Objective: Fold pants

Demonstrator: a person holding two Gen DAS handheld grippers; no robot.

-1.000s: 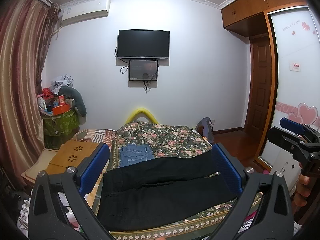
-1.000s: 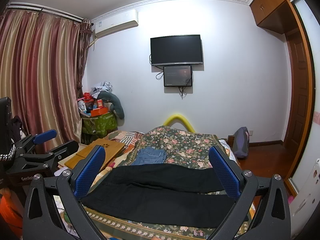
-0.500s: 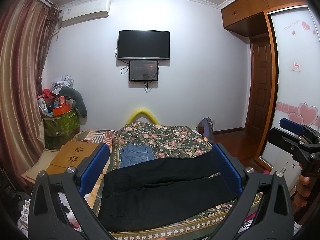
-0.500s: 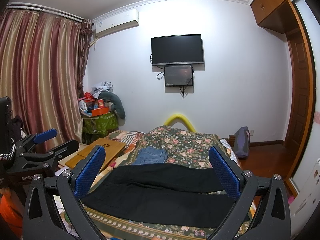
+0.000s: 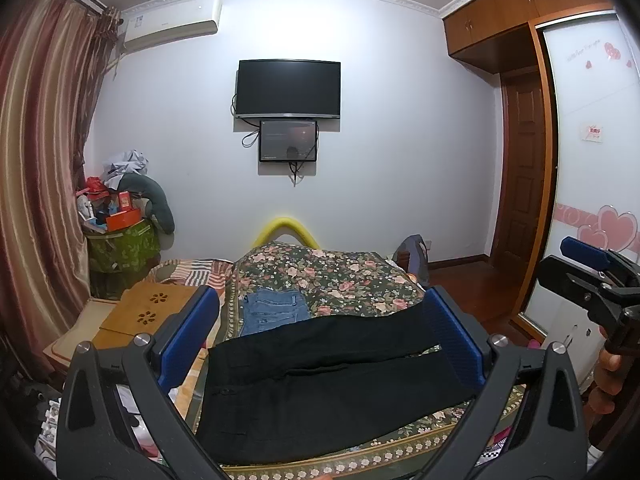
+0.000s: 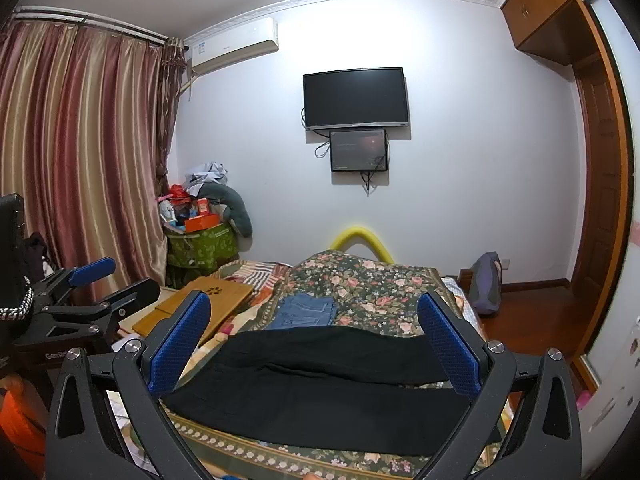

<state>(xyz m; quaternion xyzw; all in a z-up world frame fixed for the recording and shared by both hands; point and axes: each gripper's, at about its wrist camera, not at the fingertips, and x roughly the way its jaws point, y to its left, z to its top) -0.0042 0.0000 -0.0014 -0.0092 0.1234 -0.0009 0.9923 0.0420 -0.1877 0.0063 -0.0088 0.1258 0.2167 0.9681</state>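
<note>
Black pants point(image 5: 320, 376) lie spread flat across the near end of the floral bed point(image 5: 328, 268), legs side by side, waist to the left. They also show in the right wrist view point(image 6: 320, 388). My left gripper point(image 5: 320, 332) is open and empty, held above and in front of the pants. My right gripper point(image 6: 316, 336) is open and empty, also short of the pants. The right gripper shows at the right edge of the left wrist view point(image 5: 592, 276); the left gripper shows at the left of the right wrist view point(image 6: 80, 300).
Folded blue jeans point(image 5: 274, 310) lie on the bed behind the pants. A wooden lap desk point(image 5: 148, 312) sits left of the bed. A cluttered green bin point(image 5: 120, 248) stands by the curtain. A backpack point(image 6: 486, 284) and wardrobe door are at right.
</note>
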